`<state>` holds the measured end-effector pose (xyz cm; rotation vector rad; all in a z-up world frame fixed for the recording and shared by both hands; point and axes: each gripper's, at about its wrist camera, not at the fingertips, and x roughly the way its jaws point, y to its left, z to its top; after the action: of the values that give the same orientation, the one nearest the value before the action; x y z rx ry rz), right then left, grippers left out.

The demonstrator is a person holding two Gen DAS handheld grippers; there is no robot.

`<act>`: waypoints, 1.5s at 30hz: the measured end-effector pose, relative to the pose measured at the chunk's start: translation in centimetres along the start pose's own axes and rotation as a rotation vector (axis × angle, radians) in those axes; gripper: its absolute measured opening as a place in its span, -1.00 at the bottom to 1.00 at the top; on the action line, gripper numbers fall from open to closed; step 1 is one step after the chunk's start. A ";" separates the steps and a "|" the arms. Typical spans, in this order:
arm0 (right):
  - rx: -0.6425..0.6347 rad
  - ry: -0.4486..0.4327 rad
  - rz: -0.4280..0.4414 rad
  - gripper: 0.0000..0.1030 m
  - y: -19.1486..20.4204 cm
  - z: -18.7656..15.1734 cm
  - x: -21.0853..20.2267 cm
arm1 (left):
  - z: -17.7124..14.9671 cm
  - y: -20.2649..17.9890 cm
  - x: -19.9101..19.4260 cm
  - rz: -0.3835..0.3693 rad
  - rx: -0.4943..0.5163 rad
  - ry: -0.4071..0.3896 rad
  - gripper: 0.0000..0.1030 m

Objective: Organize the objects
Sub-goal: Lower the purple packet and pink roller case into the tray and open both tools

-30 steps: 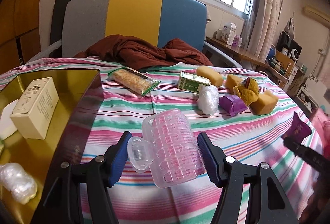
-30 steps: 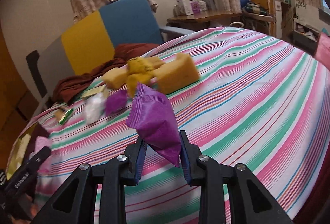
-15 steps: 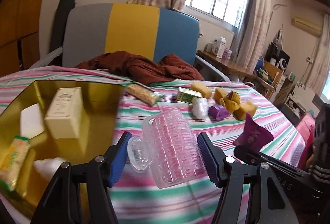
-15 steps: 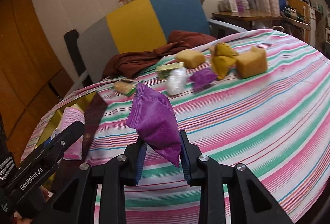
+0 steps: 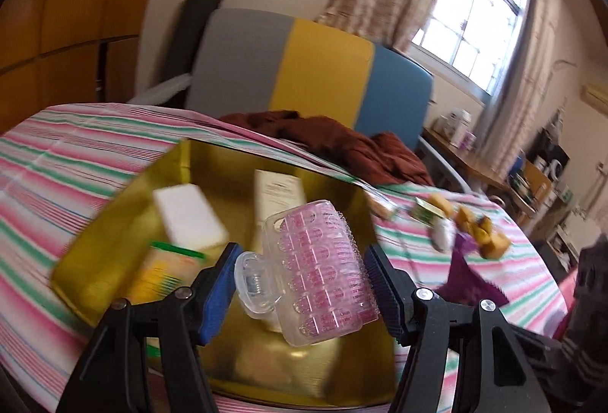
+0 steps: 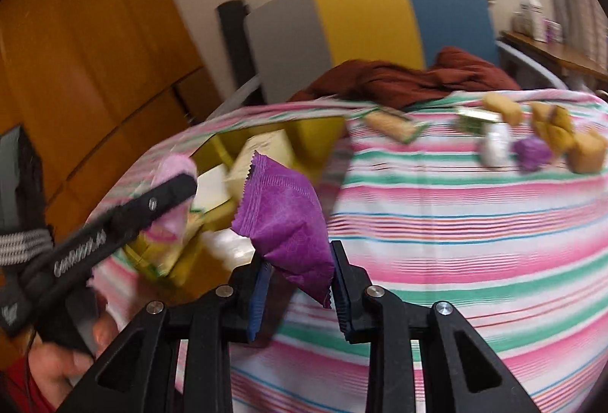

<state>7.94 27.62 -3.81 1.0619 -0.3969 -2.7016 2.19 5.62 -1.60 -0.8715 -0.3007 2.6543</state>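
Left gripper [image 5: 300, 284] grasps a hair roller [image 5: 323, 272] over the gold tray [image 5: 114, 234], which already holds several boxes. Right gripper [image 6: 298, 289] clenches a purple packet [image 6: 285, 219] nearby. Sponges [image 6: 585, 151] at two o'clock remain unsorted.

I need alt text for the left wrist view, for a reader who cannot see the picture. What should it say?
The left gripper holds a clear pink hair roller between its blue pads, above a gold tray on a striped tablecloth. The tray holds a white block, a cream box and a yellow packet. More small items lie blurred further right.
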 end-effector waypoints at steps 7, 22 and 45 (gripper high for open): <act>-0.095 0.076 0.074 -0.41 5.4 -0.2 3.2 | 1.9 6.6 0.4 0.122 -0.053 0.013 0.29; -0.119 0.139 0.117 -0.14 8.3 -0.9 5.3 | 2.5 12.4 2.7 0.206 -0.164 0.081 0.82; 0.032 0.045 0.053 -0.14 3.0 -0.2 2.0 | 1.8 6.2 -0.2 0.166 -0.234 0.045 1.00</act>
<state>6.94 24.19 -4.27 1.1027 -0.4558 -2.6280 -0.28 -0.32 -1.90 -1.0683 -0.5599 2.7861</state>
